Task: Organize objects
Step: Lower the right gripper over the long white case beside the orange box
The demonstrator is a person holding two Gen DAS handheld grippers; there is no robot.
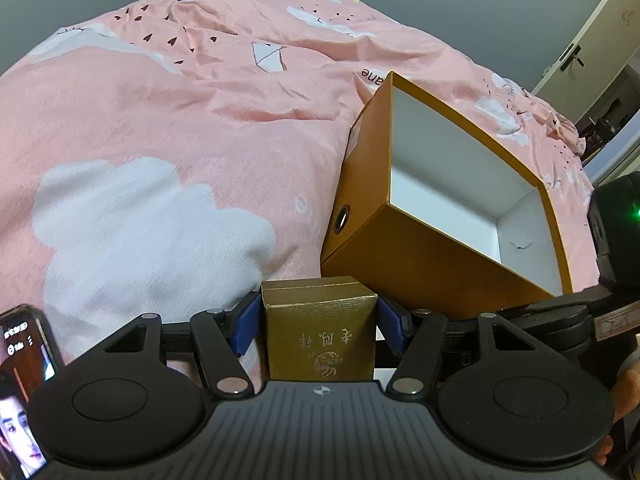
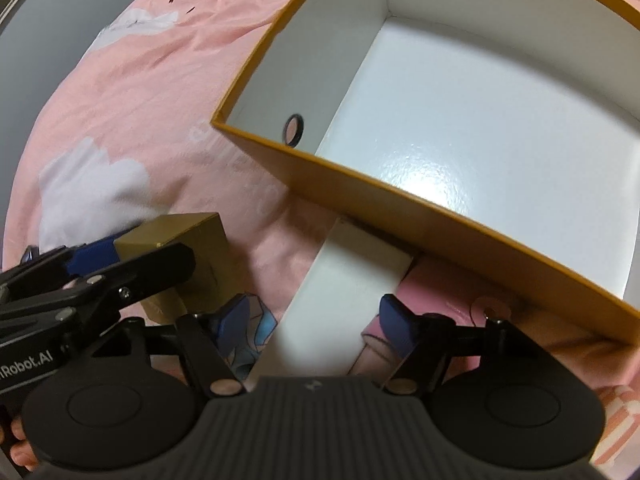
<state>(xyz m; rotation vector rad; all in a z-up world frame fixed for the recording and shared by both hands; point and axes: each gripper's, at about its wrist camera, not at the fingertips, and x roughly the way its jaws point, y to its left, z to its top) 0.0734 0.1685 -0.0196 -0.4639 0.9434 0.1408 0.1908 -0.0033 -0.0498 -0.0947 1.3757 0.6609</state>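
- On the pink cloud-printed bed quilt (image 1: 168, 128), at far left, a black smartphone with a lit screen (image 1: 24, 384) shows beside the left gripper (image 1: 319, 320).
- Blue pads (image 1: 245, 330) of that gripper are clamped on a small gold cardboard box with embossed characters (image 1: 320, 340).
- Further right sits the open orange cardboard box with a white interior (image 2: 460, 128), close to the gold box.
- Right gripper (image 2: 316, 326): fingers apart around a blurred white flat piece (image 2: 340, 300); whether they touch it, I cannot tell.

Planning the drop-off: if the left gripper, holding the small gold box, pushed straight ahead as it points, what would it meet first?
Probably the orange box's outer side wall, just ahead of the gold box in the left gripper; depth is unclear.
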